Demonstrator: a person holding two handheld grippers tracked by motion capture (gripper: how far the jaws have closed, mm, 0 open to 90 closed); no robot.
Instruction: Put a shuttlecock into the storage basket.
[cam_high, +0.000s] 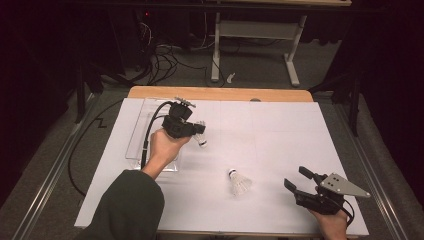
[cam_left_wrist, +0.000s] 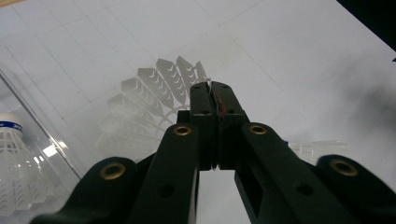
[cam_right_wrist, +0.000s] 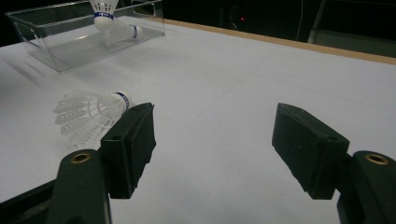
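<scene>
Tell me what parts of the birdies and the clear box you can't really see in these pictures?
- Held shuttlecock: in the left gripper view the left tongs cover its cork end.
- Clear tray: in the high view the hand hides its middle.
- Shuttlecock in the tray: cut off by the left gripper view's left edge.
- Loose shuttlecock: partly behind the right tongs.

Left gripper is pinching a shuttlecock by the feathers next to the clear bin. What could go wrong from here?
1. The left gripper has its jaws shut on the thin feather skirt of the held shuttlecock; the feathers may crush or slip free.
2. It hangs beside the clear bin, so a release now would likely land on the table.
3. The loose shuttlecock lies on its side and may roll when the open right gripper closes in.
</scene>
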